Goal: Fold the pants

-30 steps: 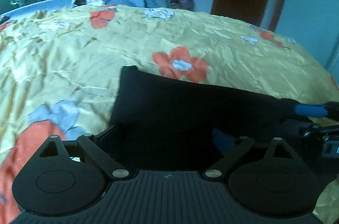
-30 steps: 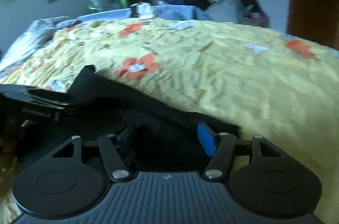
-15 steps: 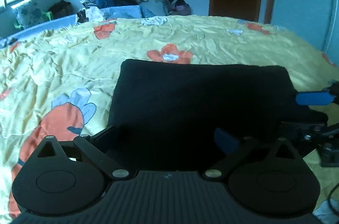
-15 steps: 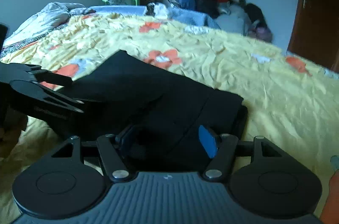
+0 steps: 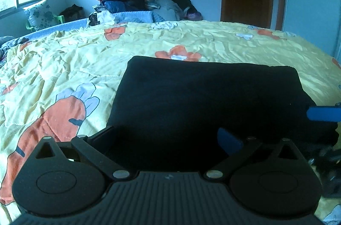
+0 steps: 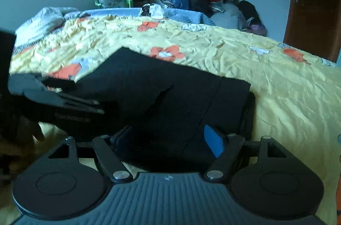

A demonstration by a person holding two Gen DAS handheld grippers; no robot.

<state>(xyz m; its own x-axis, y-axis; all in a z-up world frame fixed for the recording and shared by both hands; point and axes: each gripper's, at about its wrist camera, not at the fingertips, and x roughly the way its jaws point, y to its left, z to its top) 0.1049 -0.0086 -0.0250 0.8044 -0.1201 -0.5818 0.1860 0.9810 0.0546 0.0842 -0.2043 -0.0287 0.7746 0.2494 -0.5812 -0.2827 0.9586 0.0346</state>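
Yellow floral bed [image 5: 64, 67]; folded black pants [image 5: 208, 93] lie before both tools: left tool [image 5: 164, 139] spread wide, right tool [image 6: 168, 137] opening, gripping nothing.

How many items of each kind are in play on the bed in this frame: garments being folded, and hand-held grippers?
Folded black fabric pants: 1
Hand-held grippers: 2, left hand-held gripper and right hand-held gripper, whose jaws are opening
Total: 3
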